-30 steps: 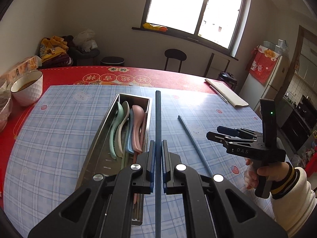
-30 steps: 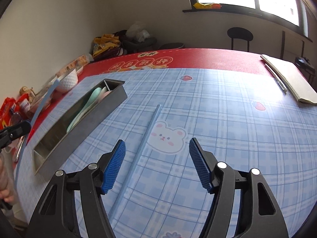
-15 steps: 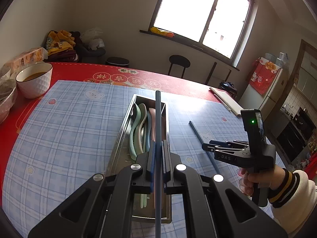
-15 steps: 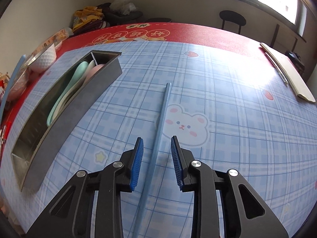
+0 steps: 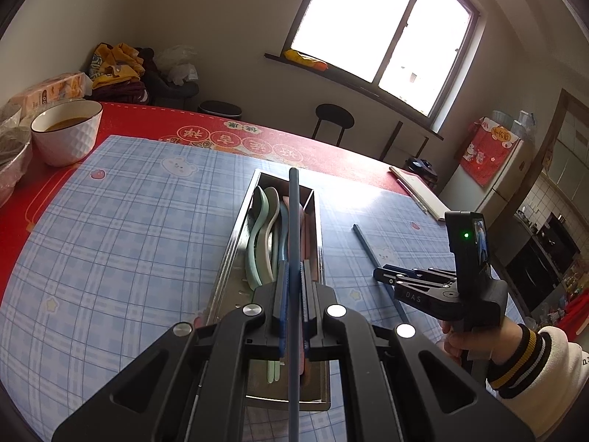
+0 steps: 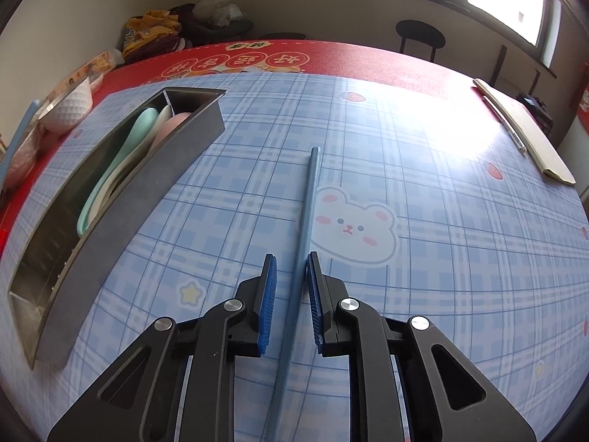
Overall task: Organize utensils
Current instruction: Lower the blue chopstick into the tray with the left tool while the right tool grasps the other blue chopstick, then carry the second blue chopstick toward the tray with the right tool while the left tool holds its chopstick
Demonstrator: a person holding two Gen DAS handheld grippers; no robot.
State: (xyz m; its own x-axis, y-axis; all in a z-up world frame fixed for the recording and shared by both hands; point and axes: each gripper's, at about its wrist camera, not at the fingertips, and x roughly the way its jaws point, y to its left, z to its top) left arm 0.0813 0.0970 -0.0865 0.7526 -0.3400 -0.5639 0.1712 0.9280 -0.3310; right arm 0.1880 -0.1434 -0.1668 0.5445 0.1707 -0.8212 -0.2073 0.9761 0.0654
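The left tool (image 5: 292,313) is pressed together on one blue chopstick (image 5: 293,243), which is held along the length of the steel utensil tray (image 5: 235,243) and above the pastel spoons (image 5: 263,221) lying in it; a second ago this chopstick was seen beside the tray's right wall, so it has been carried over the compartment. Release into the tray is judged to be the next step for this hand. The right tool (image 6: 291,287) is closing: its blue pads (image 6: 270,287), widely spread a second ago, are now brought close around the second blue chopstick (image 6: 309,199), the right pad about touching it and a narrow gap remaining at the left one. This chopstick lies flat on the checked cloth of the worktop (image 6: 441,169), beside the bear print, between the tray and the worktop's right edge, pointing toward the far edge. The pick is judged nearly secured; a thin rod on cloth could slip or roll as the pads meet. Toward the far left corner a white bowl (image 5: 66,130) is noted; near the far right edge a notebook (image 6: 526,132) lies.
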